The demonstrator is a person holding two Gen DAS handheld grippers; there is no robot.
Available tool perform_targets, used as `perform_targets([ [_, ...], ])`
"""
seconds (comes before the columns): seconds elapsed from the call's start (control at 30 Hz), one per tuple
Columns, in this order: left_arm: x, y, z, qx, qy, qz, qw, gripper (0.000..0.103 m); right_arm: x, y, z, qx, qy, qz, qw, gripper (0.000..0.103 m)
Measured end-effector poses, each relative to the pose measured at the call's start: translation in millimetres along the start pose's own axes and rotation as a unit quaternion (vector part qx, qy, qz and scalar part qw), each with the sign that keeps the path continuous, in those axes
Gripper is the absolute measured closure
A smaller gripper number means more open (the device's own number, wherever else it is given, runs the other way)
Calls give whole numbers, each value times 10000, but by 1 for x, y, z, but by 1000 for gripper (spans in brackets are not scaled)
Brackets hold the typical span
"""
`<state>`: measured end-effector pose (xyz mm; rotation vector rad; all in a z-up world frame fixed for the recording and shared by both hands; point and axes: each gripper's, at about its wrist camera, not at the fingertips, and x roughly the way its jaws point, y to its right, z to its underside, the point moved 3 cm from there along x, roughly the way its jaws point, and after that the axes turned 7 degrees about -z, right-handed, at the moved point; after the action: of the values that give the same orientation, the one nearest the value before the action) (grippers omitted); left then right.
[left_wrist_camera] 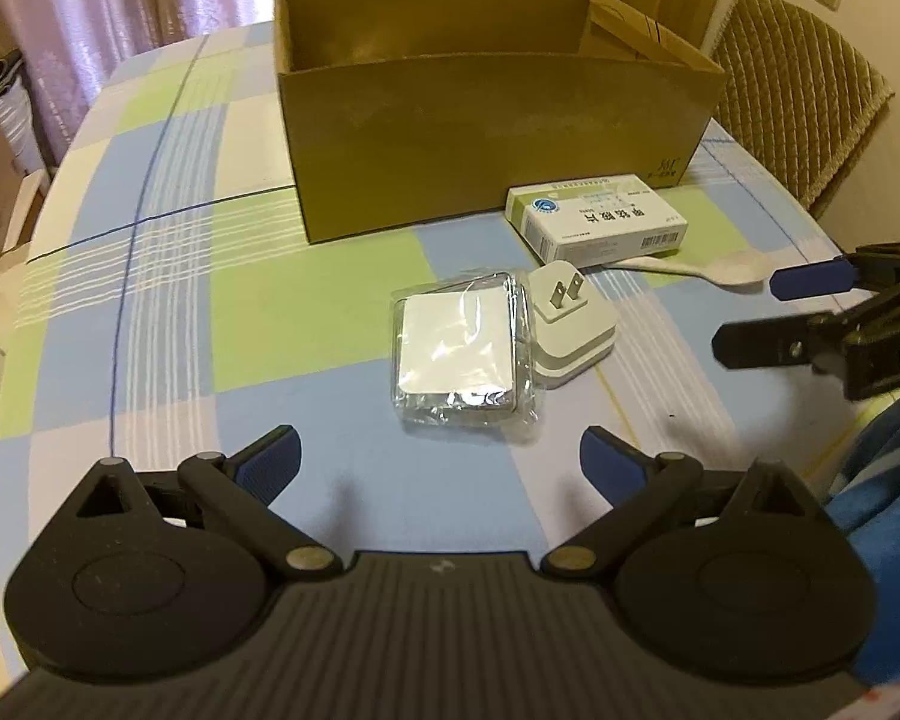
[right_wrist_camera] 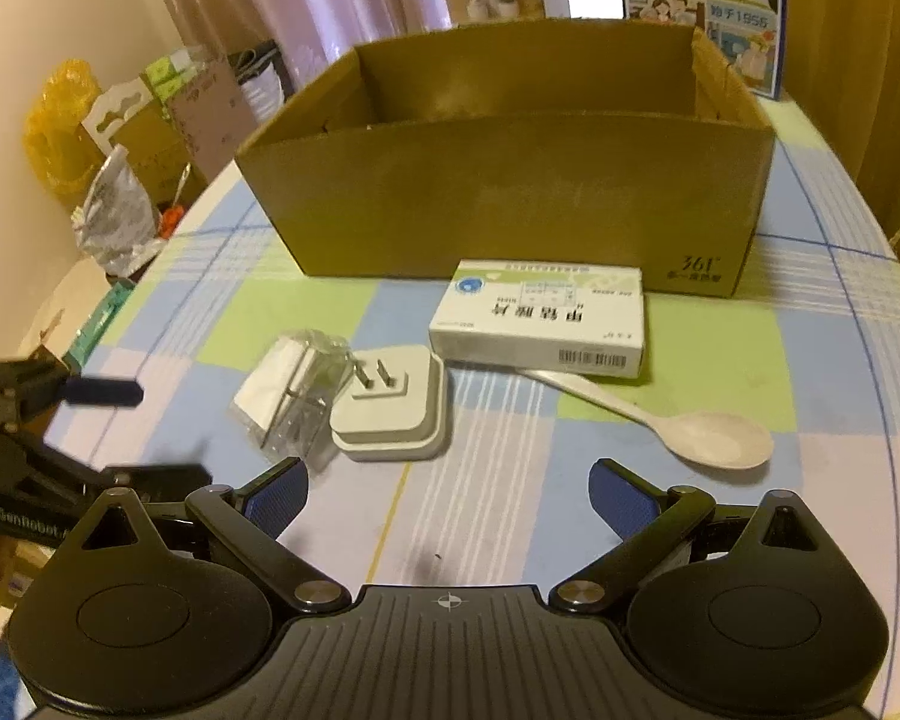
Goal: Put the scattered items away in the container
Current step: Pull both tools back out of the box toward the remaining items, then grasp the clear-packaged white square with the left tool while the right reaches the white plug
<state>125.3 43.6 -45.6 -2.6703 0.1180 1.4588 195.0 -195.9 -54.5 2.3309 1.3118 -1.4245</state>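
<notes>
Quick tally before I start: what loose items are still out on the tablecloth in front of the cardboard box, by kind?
Medicine box: 1
White wall plug adapter: 1
Plastic-wrapped white adapter: 1
White plastic spoon: 1
Total: 4, none yet in the cardboard box.

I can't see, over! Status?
Both grippers, left and right, open, empty. Plug, packet, pillbox, spoon outside box. Nothing blocking.
</notes>
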Motion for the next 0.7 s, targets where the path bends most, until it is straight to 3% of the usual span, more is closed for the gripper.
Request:
perform_targets([
  [0.23, 26, -2, -9, 105, -41, 163, 9998, 9, 10, 10, 1, 209, -43, 28, 9998, 6],
  [0.43, 46, -1, -17, 142, -124, 349, 9992, 28, 19, 14, 0, 290, -83, 52, 9995, 6],
  [0.7, 62, -2, -25, 41, -92, 549, 9984, 30, 26, 17, 2, 309, -193, 54, 9993, 6],
])
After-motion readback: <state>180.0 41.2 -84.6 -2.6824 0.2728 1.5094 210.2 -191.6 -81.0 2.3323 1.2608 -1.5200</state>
